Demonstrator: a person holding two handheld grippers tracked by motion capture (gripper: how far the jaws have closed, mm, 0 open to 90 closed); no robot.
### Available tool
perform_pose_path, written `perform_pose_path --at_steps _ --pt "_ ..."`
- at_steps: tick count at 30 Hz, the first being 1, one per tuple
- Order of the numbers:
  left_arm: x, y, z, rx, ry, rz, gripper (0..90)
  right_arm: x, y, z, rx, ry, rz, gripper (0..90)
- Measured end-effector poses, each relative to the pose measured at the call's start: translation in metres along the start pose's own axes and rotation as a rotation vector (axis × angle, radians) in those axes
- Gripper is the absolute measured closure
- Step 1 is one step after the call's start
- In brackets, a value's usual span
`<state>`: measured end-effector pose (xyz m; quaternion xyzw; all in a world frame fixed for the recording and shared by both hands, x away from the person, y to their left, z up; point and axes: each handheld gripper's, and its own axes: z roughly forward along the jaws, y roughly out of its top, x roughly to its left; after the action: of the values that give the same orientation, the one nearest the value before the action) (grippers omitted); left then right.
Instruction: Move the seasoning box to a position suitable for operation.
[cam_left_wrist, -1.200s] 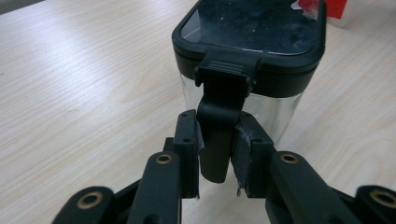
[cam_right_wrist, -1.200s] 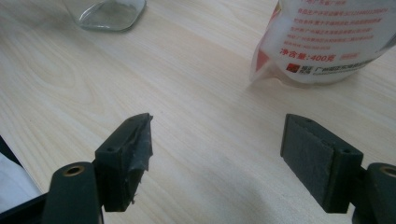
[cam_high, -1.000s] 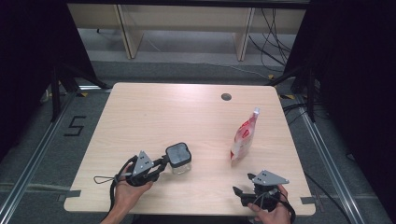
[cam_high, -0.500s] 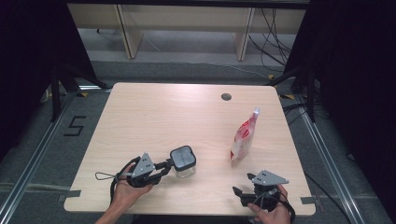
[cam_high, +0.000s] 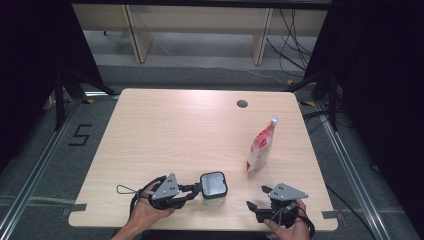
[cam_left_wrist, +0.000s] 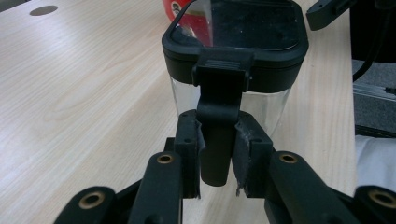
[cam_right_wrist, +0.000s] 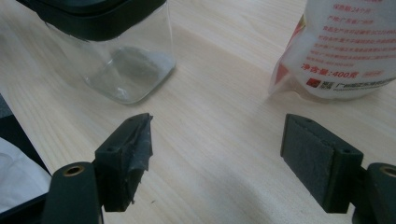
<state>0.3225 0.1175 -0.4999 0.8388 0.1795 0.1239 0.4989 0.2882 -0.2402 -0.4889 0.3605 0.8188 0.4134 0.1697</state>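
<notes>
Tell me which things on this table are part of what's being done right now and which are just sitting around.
In use:
- clear container with black lid, its lid latch pinched in the left claw
- left claw

Lying about:
- red and white pouch, standing untouched
- right claw, open and holding nothing, pointed between container and pouch
- cable hole at the table's far edge

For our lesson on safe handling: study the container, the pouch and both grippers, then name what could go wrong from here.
1. The left gripper is clamped on only the narrow latch tab of the clear container; the latch might pop open or the container might tip.
2. The pouch stands upright close beside it; a sideways push could topple it.
3. The right gripper rests open, steadying nothing.
</notes>
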Motion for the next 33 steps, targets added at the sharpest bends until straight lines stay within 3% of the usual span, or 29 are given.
perform_pose_path --at_steps 5,9,13,16,17,18,19,24,25,27,28,31,33 --pt "0.004 -0.001 0.0 -0.007 -0.032 0.028 72.8 0.0 0.0 0.0 0.002 0.0 0.002 26.1" --pt "0.005 -0.002 0.0 -0.009 -0.047 0.0 72.3 0.0 0.0 0.0 0.005 0.015 0.003 26.1" --pt "0.004 0.0 0.001 -0.004 -0.018 -0.001 66.2 0.0 -0.001 -0.001 -0.004 0.008 -0.002 26.1" --pt "0.007 -0.001 0.001 -0.008 0.0 -0.011 64.5 -0.001 -0.001 0.0 -0.003 0.009 -0.007 26.1" --pt "0.009 -0.001 0.001 0.001 0.017 -0.013 64.4 0.002 -0.001 -0.002 -0.001 -0.003 0.016 26.2" --pt "0.009 -0.001 0.001 0.001 0.017 -0.013 65.5 0.0 -0.001 -0.002 -0.006 -0.005 -0.007 26.1" --pt "0.009 0.0 0.0 0.003 0.031 -0.013 65.7 0.001 -0.001 -0.002 0.001 0.009 0.0 26.2" --pt "0.007 0.001 -0.002 -0.002 0.024 -0.014 58.5 0.0 -0.001 -0.001 -0.004 0.0 -0.001 26.1" --pt "0.007 0.002 -0.004 0.004 0.016 -0.019 58.5 0.002 -0.001 -0.001 -0.004 0.004 0.016 26.2" --pt "0.007 0.004 -0.008 0.002 0.01 -0.039 50.8 -0.001 -0.001 -0.001 -0.006 0.003 -0.013 26.2" --pt "0.006 0.005 -0.013 -0.01 -0.009 -0.063 49.2 -0.001 -0.002 -0.001 -0.006 0.003 -0.008 26.2" --pt "0.005 0.006 -0.021 -0.016 -0.023 -0.082 44.9 -0.005 -0.002 -0.001 -0.009 0.022 -0.001 26.2" --pt "0.004 0.007 -0.024 -0.021 -0.016 -0.101 43.0 -0.005 -0.002 -0.002 -0.009 0.01 0.012 26.2"
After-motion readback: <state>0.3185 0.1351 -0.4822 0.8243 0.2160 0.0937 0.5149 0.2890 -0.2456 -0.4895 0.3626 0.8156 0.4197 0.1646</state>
